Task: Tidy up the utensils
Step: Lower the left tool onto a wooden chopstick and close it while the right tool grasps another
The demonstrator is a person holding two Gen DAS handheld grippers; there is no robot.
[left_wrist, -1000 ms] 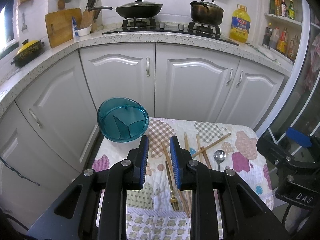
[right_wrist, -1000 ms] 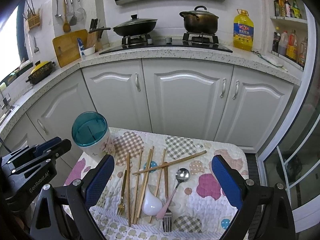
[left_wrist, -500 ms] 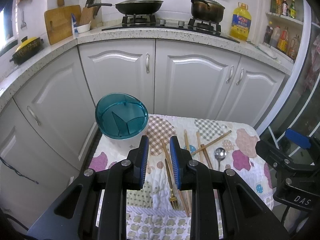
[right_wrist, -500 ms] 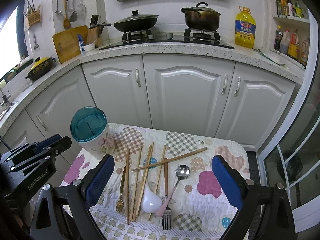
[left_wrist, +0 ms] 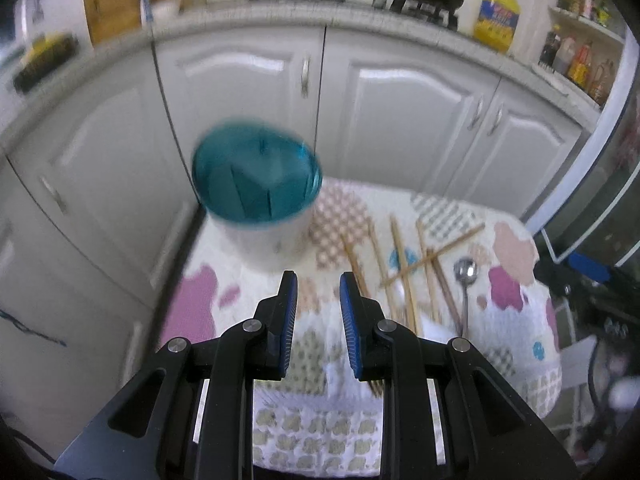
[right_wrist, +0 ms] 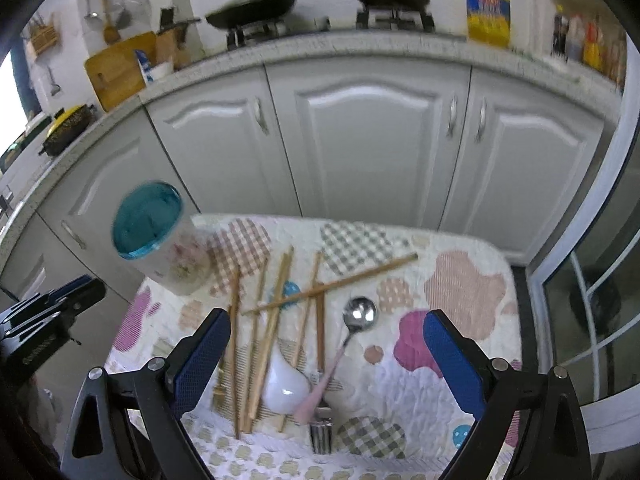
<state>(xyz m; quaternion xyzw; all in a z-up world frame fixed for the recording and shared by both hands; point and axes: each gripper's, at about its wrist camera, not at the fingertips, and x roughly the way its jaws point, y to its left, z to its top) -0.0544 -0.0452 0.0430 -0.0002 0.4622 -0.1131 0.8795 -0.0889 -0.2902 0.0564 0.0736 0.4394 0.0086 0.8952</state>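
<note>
A white utensil holder with a teal divided insert [left_wrist: 256, 176] stands at the far left of a small table with a patchwork cloth [left_wrist: 516, 280]; it also shows in the right wrist view [right_wrist: 160, 240]. Several wooden chopsticks [right_wrist: 280, 300], a metal spoon with a pink handle [right_wrist: 358, 316], a white ceramic spoon [right_wrist: 286, 384], a gold fork and a steel fork [right_wrist: 320, 428] lie loose on the cloth. My left gripper [left_wrist: 316, 284] hovers near the holder, jaws narrowly apart and empty. My right gripper [right_wrist: 326, 344] is wide open above the utensils.
White kitchen cabinets [right_wrist: 376, 140] stand close behind the table. The counter above carries a stove with pans [right_wrist: 256, 4], an oil bottle [right_wrist: 486, 4] and a cutting board [right_wrist: 116, 68]. A glass door [right_wrist: 592, 280] is at the right.
Both grippers have moved down and forward toward the table, so the holder and utensils look larger. The views are blurred from motion. Nothing was picked up.
</note>
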